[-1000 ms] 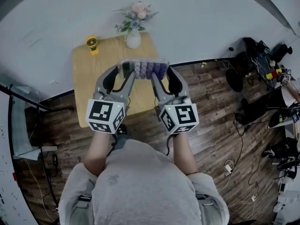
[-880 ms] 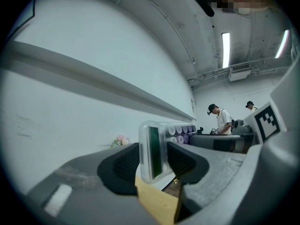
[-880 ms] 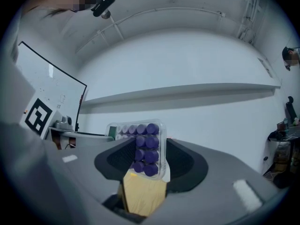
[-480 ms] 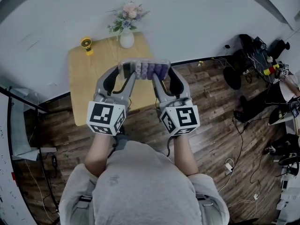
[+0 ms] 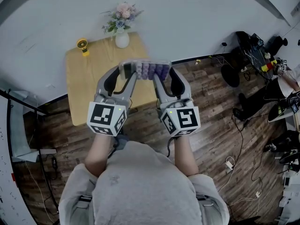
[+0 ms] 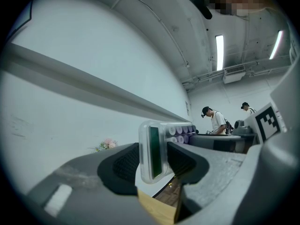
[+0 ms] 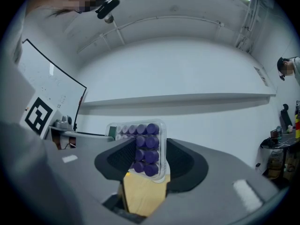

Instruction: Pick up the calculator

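The calculator [image 5: 144,70], a clear-cased slab with purple keys and a green display, hangs in the air over the near edge of the wooden table [image 5: 86,90]. My left gripper [image 5: 126,72] is shut on its display end, and my right gripper [image 5: 161,72] is shut on its key end. In the left gripper view the calculator [image 6: 153,149] stands edge-on between the dark pads [image 6: 125,162]. The right gripper view shows the calculator's purple keys [image 7: 146,149] clamped between that gripper's pads [image 7: 180,161], with the table's top below.
A white vase of flowers [image 5: 121,37] and a small yellow object [image 5: 83,45] stand at the table's far edge by the wall. Cables, bags and equipment [image 5: 255,55] litter the wood floor to the right. Two people [image 6: 215,121] stand far off.
Both grippers still hold the calculator at the same spot in the head view, while the table, vase and yellow object have slid left and up, so the calculator now hangs nearer the table's right corner.
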A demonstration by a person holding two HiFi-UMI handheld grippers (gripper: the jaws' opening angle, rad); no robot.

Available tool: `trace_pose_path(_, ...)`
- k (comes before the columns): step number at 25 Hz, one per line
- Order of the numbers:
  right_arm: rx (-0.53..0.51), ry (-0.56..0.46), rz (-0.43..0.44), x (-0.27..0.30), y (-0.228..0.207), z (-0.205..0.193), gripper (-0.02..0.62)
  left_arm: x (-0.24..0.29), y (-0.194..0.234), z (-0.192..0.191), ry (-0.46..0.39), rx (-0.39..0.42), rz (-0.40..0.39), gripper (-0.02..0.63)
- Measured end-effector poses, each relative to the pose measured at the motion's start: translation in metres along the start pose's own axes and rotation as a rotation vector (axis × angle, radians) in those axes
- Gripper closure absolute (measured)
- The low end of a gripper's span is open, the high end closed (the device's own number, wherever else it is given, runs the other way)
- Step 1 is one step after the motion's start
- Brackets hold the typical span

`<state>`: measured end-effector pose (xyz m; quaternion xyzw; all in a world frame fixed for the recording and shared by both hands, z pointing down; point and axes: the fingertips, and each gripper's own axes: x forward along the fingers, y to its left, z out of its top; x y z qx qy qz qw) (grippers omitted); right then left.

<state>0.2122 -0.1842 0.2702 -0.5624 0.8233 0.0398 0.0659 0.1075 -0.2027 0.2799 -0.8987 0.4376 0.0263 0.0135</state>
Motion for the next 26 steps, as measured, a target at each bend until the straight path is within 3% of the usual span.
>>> trace_pose_path(26,-0.003,-0.018,0.001,0.008,-0.004,0.004,0.396,0.008,0.004,0.005,-0.01,0.008,0.001,0.416)
